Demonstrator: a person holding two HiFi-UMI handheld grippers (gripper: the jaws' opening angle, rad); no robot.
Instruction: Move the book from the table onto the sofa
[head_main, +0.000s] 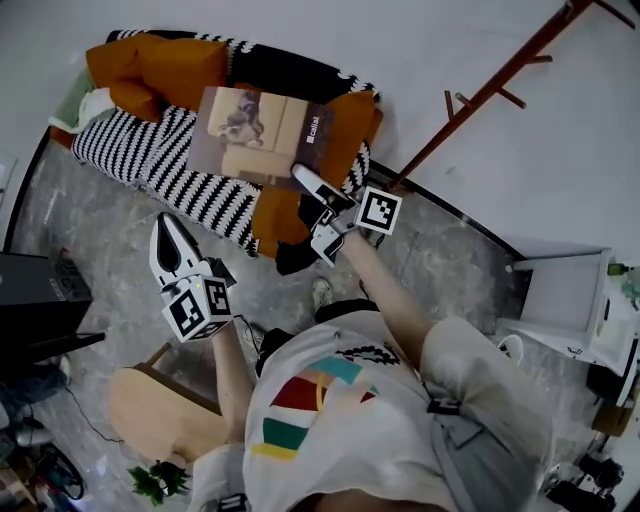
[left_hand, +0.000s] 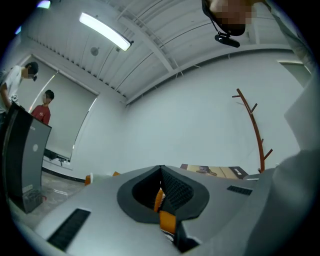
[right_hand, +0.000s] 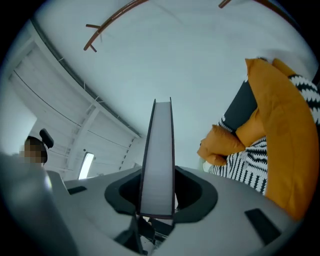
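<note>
A person in a white shirt with coloured stripes (head_main: 330, 400) stands on the marbled floor (head_main: 90, 220) beside a pale wooden stool (head_main: 150, 410), a handheld gripper in each hand. The left gripper (head_main: 168, 235) hangs over the floor short of the sofa, its jaws brought together with nothing between them; its own view shows the two pads meeting at the tip (left_hand: 161, 171). The right gripper (head_main: 305, 177) reaches further out, its jaws clamped on the near edge of the book (head_main: 255, 135), which appears edge-on between the pads in the right gripper view (right_hand: 159, 155). The book lies cover up over the front edge of the black-and-white striped sofa (head_main: 140, 150), overlapping the seat and an orange cushion (head_main: 345, 135); whether it touches the seat cannot be told. More orange cushions (head_main: 160, 65) sit at the sofa's far end. Beyond it, a brown wooden coat rack (head_main: 490, 95) stands against the white wall.
</note>
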